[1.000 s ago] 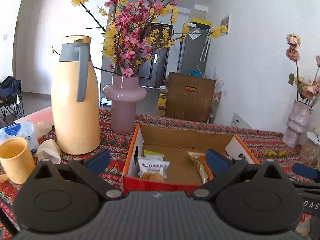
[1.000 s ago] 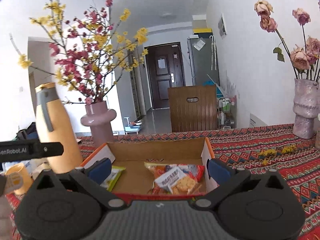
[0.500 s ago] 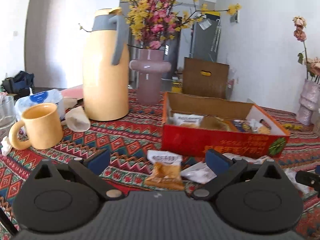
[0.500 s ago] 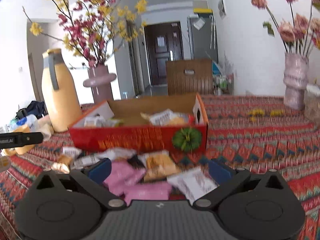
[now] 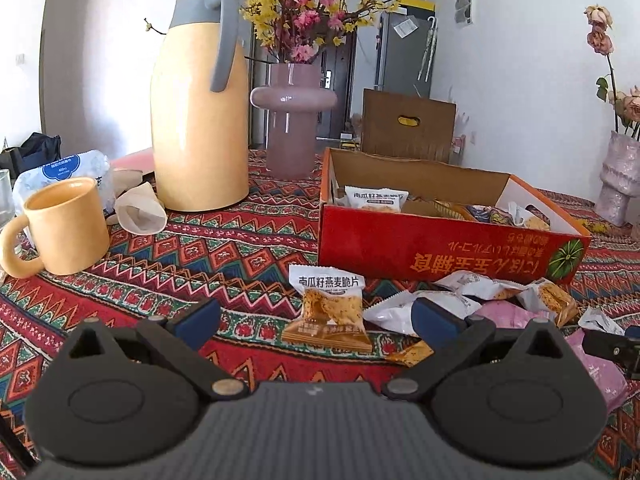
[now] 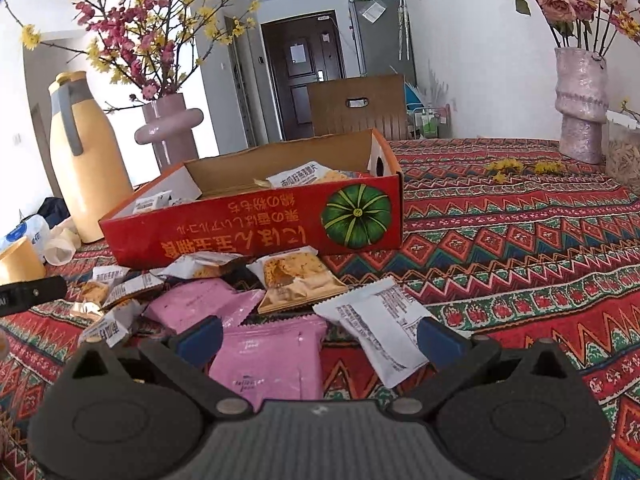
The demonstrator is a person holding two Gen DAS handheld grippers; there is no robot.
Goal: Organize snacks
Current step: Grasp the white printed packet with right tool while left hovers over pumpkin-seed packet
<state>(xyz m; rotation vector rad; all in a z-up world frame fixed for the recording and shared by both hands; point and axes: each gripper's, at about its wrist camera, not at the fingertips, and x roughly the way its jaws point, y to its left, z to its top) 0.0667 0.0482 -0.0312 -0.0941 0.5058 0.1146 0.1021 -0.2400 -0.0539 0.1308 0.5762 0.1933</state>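
While both grippers hang low over the patterned cloth, everything is placed against the red box:
Mug: far left of the box, upright on the cloth.
Paper cup: between mug and jug, lying on its side.
Jug: left of the box, upright, grey handle.
Pink vase: behind the box's left corner, holding blossom branches.
Left gripper: jaws wide, nothing held, in front of the box's left end.
Oat crisp packet: flat on the cloth just before the box, between the left gripper's blue pads.
Box: open, with several packets inside.
White packets: heaped along the box's front wall.
Right gripper: jaws wide, empty, before the box's right half.
Pink packet: lying between the right gripper's fingers.
White label-side packet: right of the pink one.
Rose vase: far right, well behind the box.
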